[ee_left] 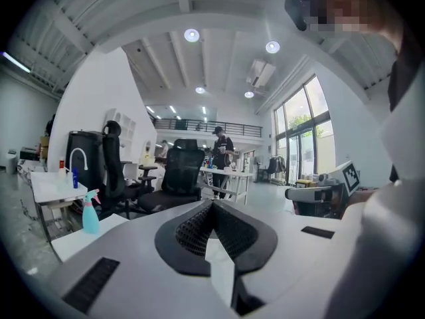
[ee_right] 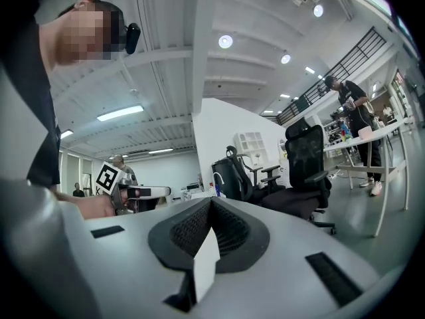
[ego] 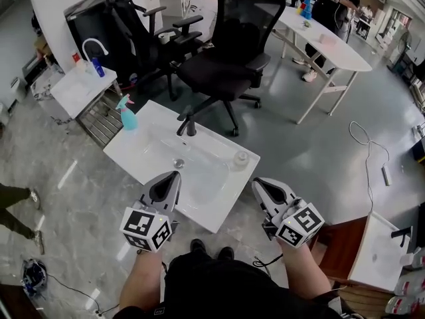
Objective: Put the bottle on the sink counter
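Left gripper [ego: 172,177]: clenched, empty. Right gripper [ego: 259,185]: clenched, empty. Bottle [ego: 127,114]: teal sprayer, upright on white worktop [ego: 216,213], 10 o'clock corner.

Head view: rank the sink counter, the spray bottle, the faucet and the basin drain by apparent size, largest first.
1. sink counter
2 and 3. spray bottle and faucet: they look about alike, so not ranked
4. drain
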`<state>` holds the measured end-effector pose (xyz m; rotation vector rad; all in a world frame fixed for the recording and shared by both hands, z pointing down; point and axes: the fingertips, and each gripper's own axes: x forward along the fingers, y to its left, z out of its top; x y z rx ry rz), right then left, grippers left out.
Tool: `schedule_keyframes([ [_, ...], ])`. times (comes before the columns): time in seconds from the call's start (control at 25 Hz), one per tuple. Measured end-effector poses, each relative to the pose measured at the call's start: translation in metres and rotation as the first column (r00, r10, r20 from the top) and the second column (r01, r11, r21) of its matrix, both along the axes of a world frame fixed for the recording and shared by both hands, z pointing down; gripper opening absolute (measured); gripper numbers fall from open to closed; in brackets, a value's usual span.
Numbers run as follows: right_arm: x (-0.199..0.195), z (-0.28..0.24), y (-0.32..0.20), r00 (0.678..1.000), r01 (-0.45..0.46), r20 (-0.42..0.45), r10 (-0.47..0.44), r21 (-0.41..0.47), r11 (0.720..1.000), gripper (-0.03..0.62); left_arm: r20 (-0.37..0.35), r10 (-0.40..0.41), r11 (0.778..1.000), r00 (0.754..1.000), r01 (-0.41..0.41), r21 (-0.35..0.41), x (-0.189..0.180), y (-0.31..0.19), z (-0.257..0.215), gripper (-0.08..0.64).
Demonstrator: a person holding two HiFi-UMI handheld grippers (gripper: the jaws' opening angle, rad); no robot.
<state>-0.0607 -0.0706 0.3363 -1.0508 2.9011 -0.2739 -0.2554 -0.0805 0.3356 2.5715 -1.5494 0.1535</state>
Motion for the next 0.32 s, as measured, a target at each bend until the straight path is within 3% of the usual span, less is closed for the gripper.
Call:
schedule_keyframes([
  [0.32, 0.037, 0.017, 0.016, 0.999, -0.044, 0.000, 0.044, -0.002, 0.999, 0.012, 0.033, -0.012, 1.000, 0.999, 0.013, -0.027, 0.028, 0.014, 0.018, 0.006],
])
